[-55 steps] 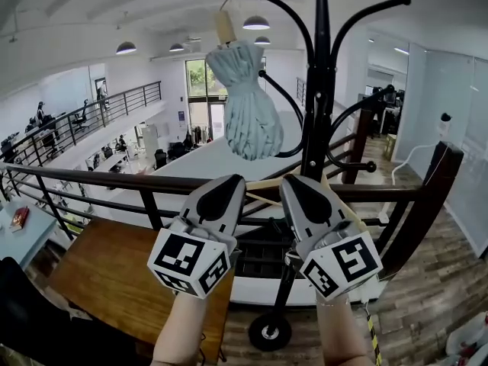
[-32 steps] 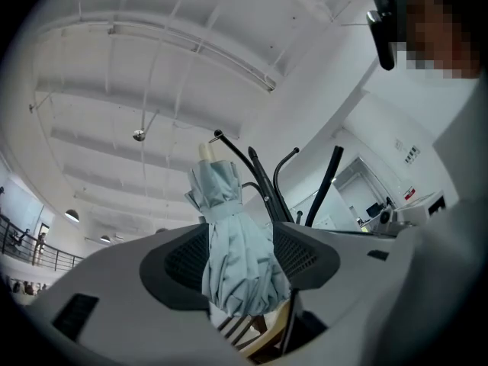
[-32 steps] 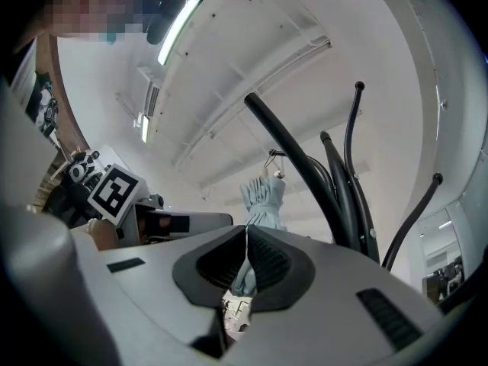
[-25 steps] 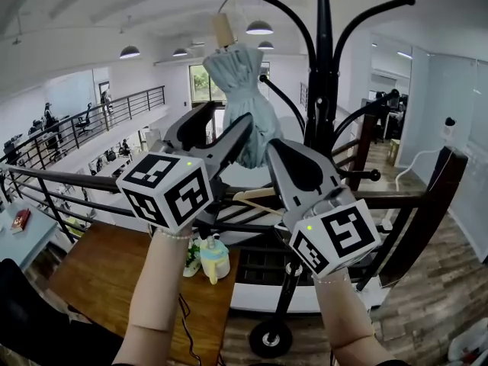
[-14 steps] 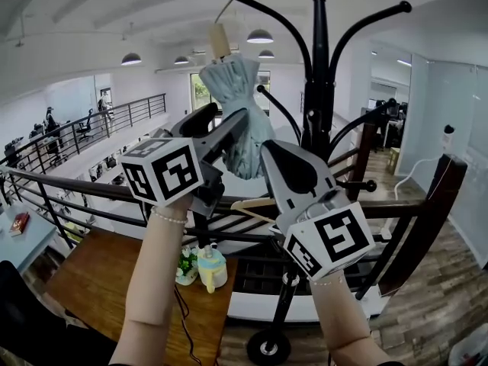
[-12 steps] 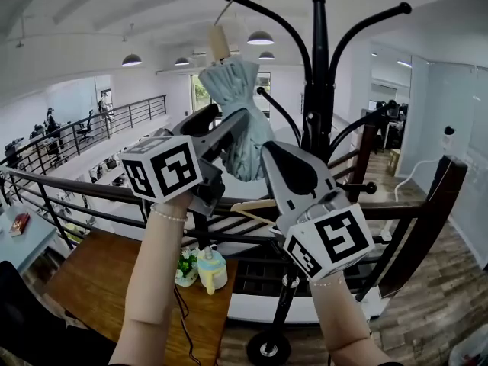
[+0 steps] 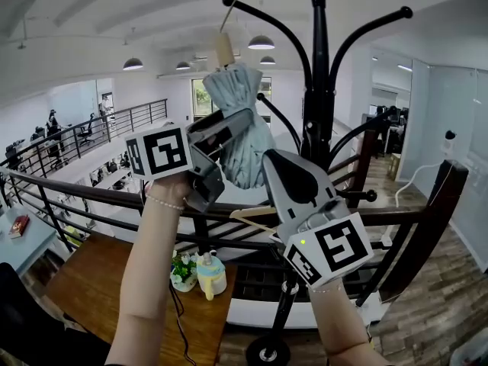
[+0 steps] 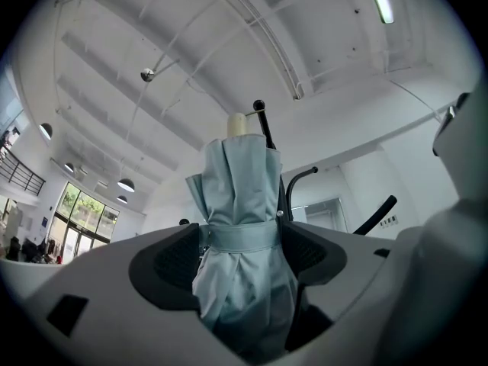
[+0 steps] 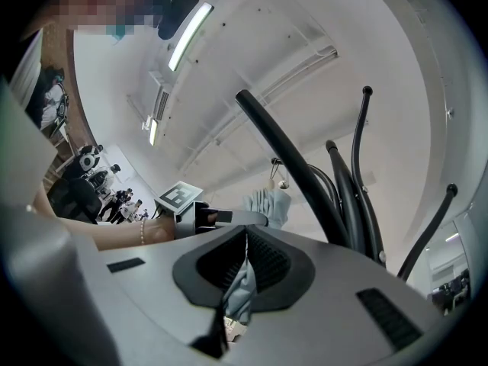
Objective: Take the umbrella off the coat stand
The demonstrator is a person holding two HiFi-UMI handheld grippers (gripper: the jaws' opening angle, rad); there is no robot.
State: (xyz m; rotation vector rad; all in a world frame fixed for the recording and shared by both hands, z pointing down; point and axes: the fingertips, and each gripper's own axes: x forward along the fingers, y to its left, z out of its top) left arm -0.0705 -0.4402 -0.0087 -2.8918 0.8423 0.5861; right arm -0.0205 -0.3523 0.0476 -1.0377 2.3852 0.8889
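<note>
Left gripper [image 7: 242, 125] jaws are opening wide, flanking the strapped waist of the folded umbrella [image 8: 240, 189], and the pads are not pressing yet. Umbrella is hanging by its cord from 1 upper hook [image 7: 267, 17] of the coat stand [image 7: 318, 90]. Right gripper [image 9: 245, 239] is hovering beside it, jaws pressed together. We are judging it best to close squarely on the strap, then lift the cord clear of the hook tip before pulling away.

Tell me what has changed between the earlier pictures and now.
The left gripper rose from the railing up to the umbrella; its jaws are opening, with the umbrella between them. The umbrella still hangs on the coat stand, and the right gripper stayed low.
</note>
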